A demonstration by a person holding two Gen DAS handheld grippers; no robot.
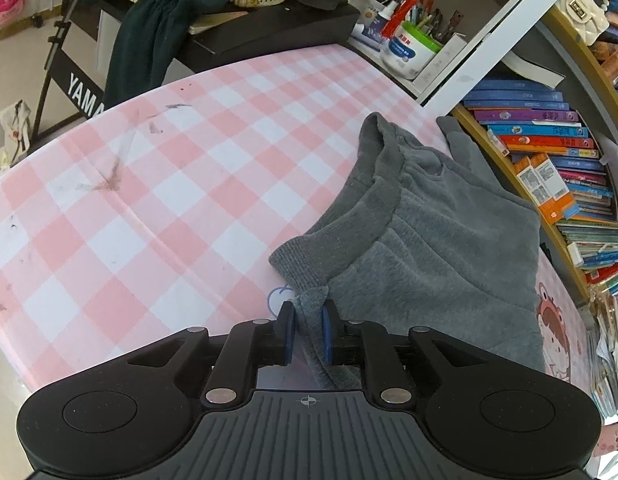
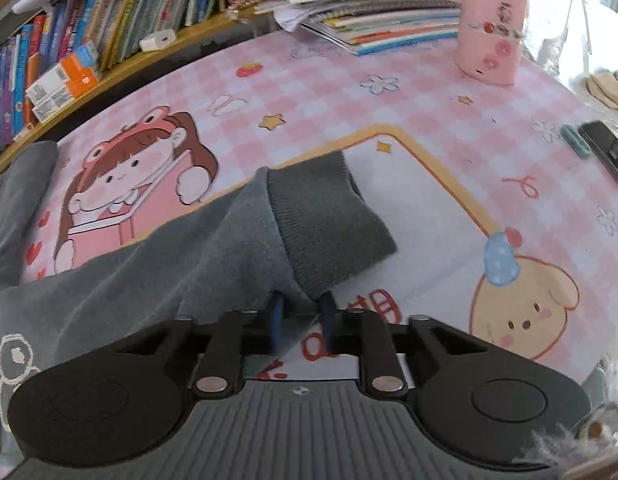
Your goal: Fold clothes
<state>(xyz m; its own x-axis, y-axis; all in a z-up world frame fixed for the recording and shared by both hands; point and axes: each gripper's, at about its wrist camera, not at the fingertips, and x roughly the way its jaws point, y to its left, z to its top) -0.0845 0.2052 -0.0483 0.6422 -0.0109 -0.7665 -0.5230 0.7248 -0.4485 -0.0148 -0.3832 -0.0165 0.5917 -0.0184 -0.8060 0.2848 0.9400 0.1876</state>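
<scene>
Both tongs are clenched on one grey garment. Left gripper (image 1: 308, 330) pinches a bunched corner of fabric just below a ribbed band, the blue pads (image 1: 325, 334) pressed on cloth with little gap. Right gripper (image 2: 301, 326) nips the fabric where a ribbed cuff (image 2: 329, 224) joins the softer fleece; its pads are partly hidden under the cloth, but fabric plainly passes between them.

Each grip sits at an end of the garment (image 1: 437, 248), which I judge is meant to let the two hands lift and carry an edge over in one fold without the cloth sagging in the middle. The garment lies on the checked pink tablecloth (image 1: 169, 200), toward the edge that runs along the bookshelf (image 1: 549, 160); in the right view its cuff rests on the white panel with the yellow border (image 2: 429, 184), with the fleece trailing back over the cartoon girl print.

Count: one garment, two grippers, one ribbed cuff seen from the right and one ribbed band from the left. Whether it is a sweatshirt or trousers, I cannot tell. A pink box (image 2: 491, 20) stands near the far edge, well apart from the cloth.
</scene>
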